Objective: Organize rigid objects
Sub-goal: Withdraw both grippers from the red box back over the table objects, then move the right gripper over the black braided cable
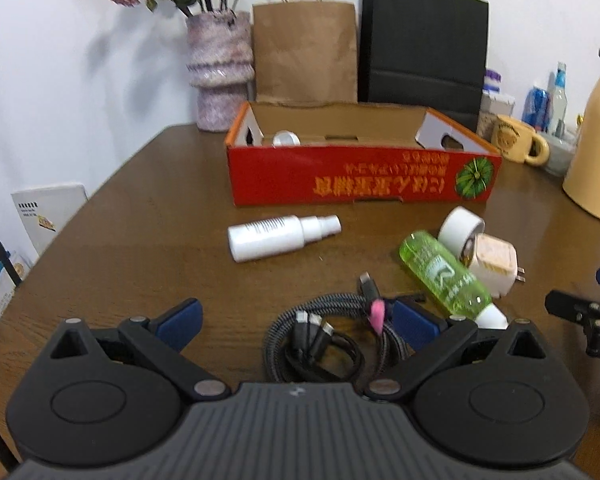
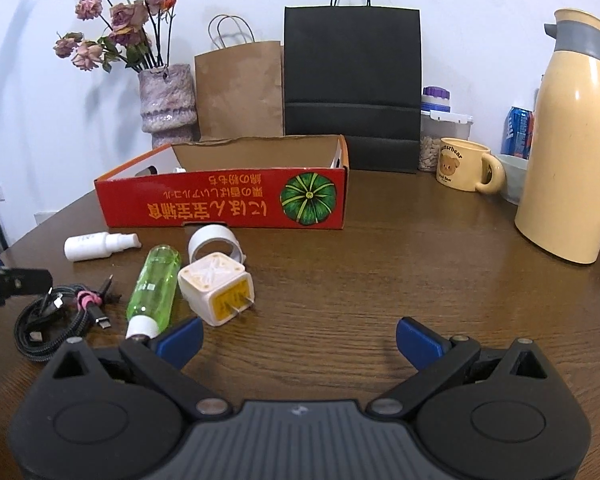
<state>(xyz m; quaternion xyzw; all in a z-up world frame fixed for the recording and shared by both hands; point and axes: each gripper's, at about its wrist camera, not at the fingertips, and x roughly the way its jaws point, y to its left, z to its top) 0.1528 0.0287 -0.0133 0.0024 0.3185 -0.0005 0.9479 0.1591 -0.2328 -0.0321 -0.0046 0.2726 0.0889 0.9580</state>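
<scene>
Charger (image 2: 216, 290): white, rigid, light, on counter (image 2: 380, 264) beside green bottle (image 2: 154, 280) (prongs toward me). I'd grip its flat sides. Left gripper (image 1: 296, 316) and right gripper (image 2: 298, 338): fingers apart, empty.

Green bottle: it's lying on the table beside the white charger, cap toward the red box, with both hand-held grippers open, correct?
Not quite. The green bottle lies beside the white charger, but the right wrist view shows its white cap pointing away from the red box, toward the camera. Both the left hand-held gripper and the right hand-held gripper are open.
</scene>
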